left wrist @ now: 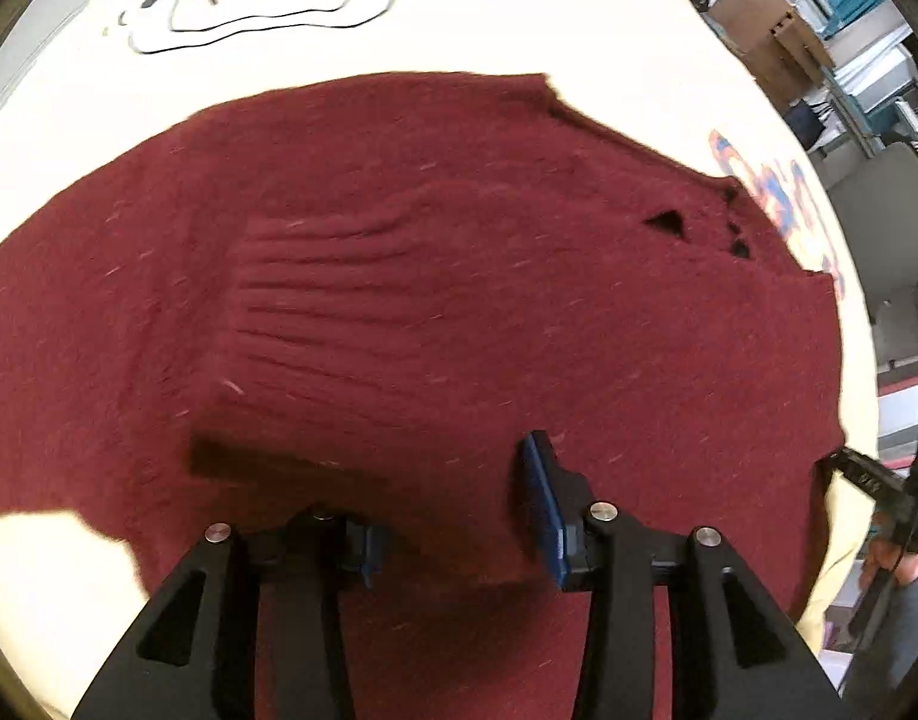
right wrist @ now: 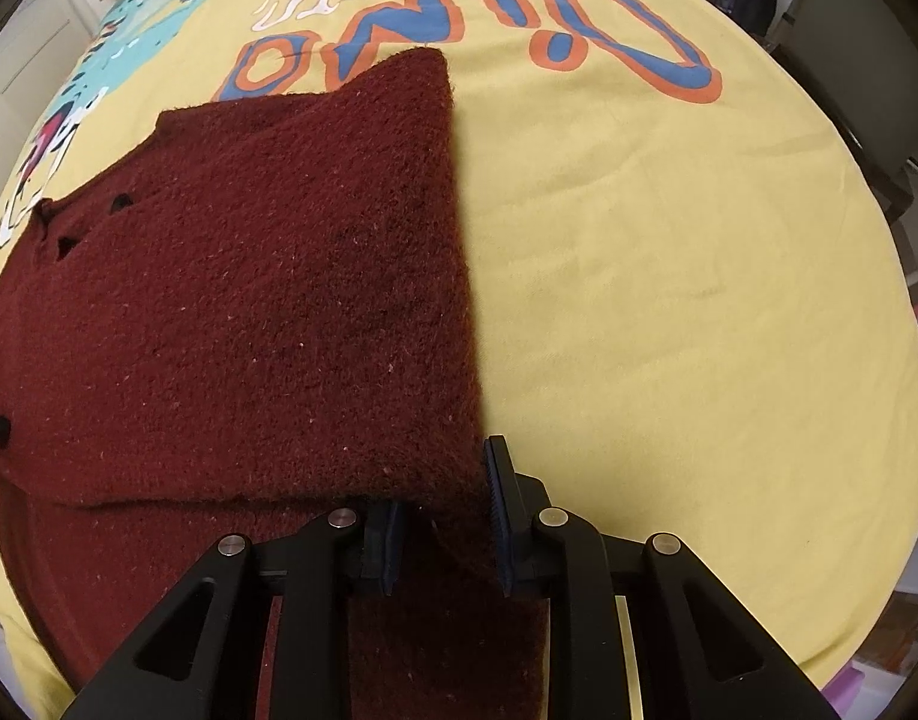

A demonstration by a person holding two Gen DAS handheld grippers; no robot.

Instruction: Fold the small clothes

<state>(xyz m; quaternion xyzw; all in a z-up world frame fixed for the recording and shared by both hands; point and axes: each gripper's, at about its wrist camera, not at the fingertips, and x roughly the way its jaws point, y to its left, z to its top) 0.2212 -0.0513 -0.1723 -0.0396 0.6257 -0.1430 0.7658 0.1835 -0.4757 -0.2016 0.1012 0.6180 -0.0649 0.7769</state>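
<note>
I see a dark red sweater (left wrist: 435, 276) lying flat on a yellow cloth (right wrist: 669, 276) with cartoon pictures and big letters on it. I cannot see what is under the cloth.

My left tongs (left wrist: 459, 510) are spread apart, just over the sweater. Nothing is pinched between them. The left pad (left wrist: 366, 546) is mostly in shadow and hard to see. The picture is a bit blurry here. A ribbed cuff lies folded over the middle of the sweater. Small dark holes show near its far right edge.

My right tongs (right wrist: 444, 522) are close together on the sweater's folded right edge. The red wool runs between the pads, so they seem to pinch it. The near end of the sweater is hidden under the tongs.

At the right edge of the left view I see part of a person's hand (left wrist: 897, 564) holding the other tool, cut off.
</note>
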